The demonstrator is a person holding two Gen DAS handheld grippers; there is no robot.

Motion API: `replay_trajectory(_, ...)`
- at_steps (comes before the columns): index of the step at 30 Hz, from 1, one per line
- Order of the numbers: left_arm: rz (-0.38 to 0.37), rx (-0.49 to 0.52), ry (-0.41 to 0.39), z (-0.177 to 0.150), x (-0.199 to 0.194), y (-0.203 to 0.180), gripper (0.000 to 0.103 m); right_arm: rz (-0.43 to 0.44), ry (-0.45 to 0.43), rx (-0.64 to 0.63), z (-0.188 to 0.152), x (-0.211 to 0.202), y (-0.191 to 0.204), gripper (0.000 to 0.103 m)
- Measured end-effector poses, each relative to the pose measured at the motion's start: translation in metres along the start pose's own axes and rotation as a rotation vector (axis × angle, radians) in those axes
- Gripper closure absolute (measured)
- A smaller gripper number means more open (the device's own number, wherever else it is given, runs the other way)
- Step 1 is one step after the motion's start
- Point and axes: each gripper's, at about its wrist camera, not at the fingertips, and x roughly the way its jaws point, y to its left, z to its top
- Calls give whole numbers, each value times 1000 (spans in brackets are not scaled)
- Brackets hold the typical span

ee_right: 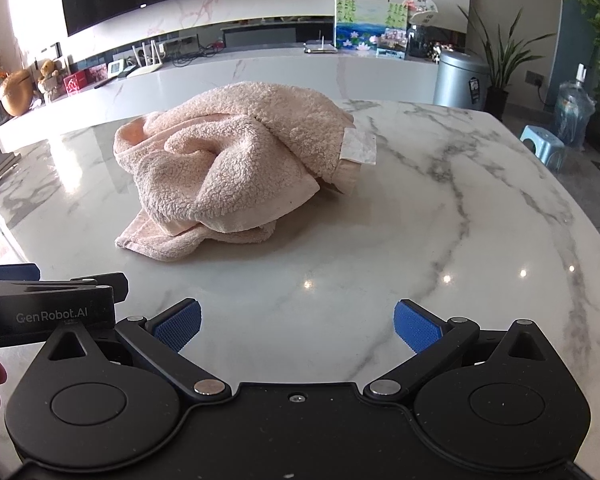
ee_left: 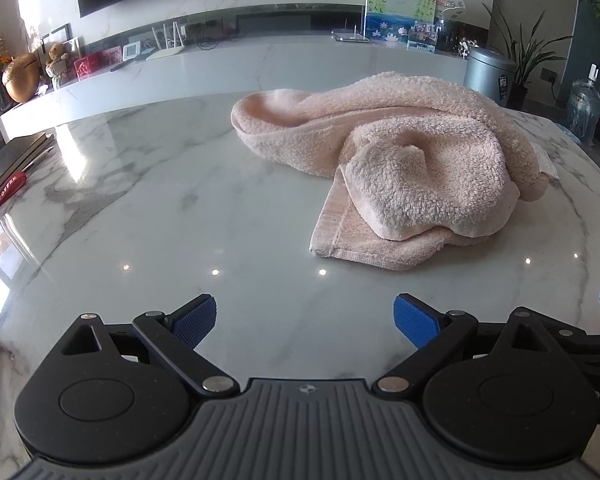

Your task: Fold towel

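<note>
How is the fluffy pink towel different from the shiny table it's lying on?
The towel is pink and fuzzy; the table is white marble with grey veins. The towel is crumpled in a soft heap; the table is flat and hard. The towel looks dull, while the table is glossy and reflects lights. Both are pale, and they are touching.

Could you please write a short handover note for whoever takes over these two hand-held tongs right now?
Left tongs: open, empty, above bare table short of the towel.
Right tongs: open, empty, also short of the towel; the two sit side by side.
The fluffy pale pink terry towel lies crumpled in a heap on the white grey-veined marble table. One flat hemmed corner sticks out toward the tongs; a white care label shows on its right end.
Done: nothing folded yet.
Left: spread the towel flat, then fold it.
</note>
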Motion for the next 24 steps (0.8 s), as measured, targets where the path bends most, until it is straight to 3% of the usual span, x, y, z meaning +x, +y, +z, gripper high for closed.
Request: replay_trajectory(24, 28, 13, -3, -2, 2, 1, 6, -4, 13, 6, -1, 1, -1, 0)
